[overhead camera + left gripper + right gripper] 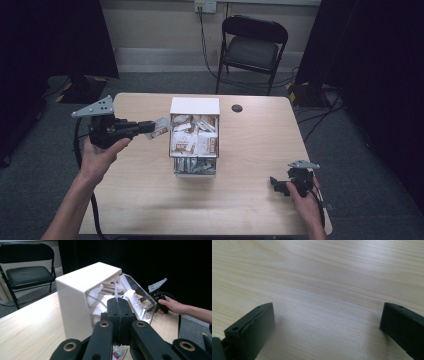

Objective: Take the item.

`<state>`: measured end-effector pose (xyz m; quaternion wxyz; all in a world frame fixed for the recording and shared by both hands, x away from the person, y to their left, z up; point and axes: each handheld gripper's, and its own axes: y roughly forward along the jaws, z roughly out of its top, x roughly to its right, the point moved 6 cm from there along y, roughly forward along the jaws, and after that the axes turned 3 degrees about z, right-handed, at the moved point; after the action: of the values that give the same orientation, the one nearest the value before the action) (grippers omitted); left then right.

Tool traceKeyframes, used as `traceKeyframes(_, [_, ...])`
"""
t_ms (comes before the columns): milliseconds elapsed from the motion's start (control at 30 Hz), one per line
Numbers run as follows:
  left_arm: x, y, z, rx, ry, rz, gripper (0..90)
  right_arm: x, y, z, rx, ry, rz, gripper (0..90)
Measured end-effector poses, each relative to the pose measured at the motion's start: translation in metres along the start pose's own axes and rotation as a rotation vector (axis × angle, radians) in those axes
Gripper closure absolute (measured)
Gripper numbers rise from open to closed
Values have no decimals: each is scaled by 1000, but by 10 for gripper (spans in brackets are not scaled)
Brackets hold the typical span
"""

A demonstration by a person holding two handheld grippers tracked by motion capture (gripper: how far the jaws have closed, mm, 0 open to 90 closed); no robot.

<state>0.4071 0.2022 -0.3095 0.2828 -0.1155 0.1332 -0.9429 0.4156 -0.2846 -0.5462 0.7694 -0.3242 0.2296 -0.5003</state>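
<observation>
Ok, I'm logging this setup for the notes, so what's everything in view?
packet: one, white and brown, held beside the box's left side
box: one, white with a clear front, mid-table, full of packets
table: one, light wood
round cap: one, black, on the table behind the box
folding chair: one, black, beyond the table
left tongs: black, shut on the packet
right tongs: black, open, low over the table's near right corner

A black folding chair (254, 47) stands beyond the wooden table (260, 145).
</observation>
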Motion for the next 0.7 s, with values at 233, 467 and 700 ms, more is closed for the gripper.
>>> traceKeyframes(233, [-12,-5,-13,-12,-24,28,900,0,0,0,0,0,0,0])
traceKeyframes(467, [-25,-7,-25,-31,-29,63,900,0,0,0,0,0,0,0])
traceKeyframes(700, [-34,-7,-36,-58,-47,89,900,0,0,0,0,0,1,0])
